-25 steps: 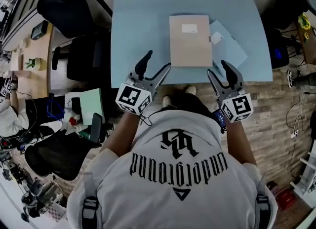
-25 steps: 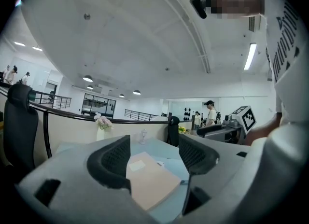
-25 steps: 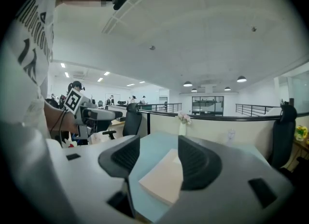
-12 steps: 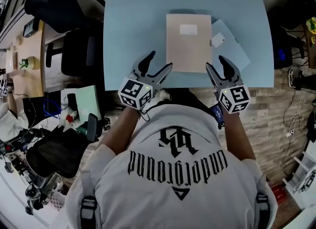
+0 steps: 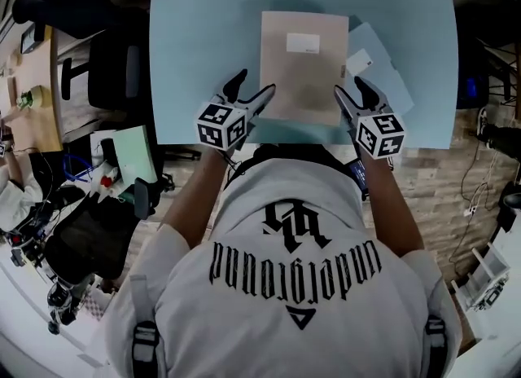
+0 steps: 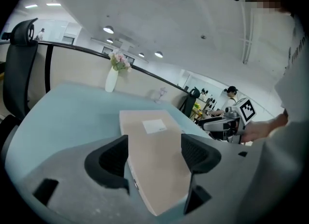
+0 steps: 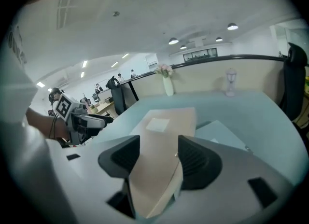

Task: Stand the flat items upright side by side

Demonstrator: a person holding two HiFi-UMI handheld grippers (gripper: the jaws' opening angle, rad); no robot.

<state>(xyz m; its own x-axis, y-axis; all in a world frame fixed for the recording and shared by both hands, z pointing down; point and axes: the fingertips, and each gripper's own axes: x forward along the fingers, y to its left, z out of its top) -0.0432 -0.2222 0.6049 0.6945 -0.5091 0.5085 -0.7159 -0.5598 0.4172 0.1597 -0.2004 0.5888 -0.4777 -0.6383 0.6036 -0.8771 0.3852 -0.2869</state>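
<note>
A flat tan folder (image 5: 303, 63) with a white label lies on the light blue table (image 5: 195, 34). A flat blue folder (image 5: 384, 75) sticks out from under its right side. My left gripper (image 5: 252, 89) is at the tan folder's near left corner. Its jaws stand open, have just been opening wider, and do not touch the tan folder (image 6: 152, 138) seen between them. My right gripper (image 5: 352, 90) is open at the near right corner. In its own view the tan folder (image 7: 164, 131) shows between the jaws, with the blue folder (image 7: 218, 130) beside it.
A white vase with flowers (image 6: 112, 76) and a small clear glass piece (image 7: 231, 84) stand at the table's far edge. Black office chairs (image 5: 110, 83) sit left of the table. The table's near edge (image 5: 293, 136) runs just behind both grippers.
Both grippers have moved forward and down from in front of the table's edge to the tan folder's near corners. The left jaws look a little wider.
</note>
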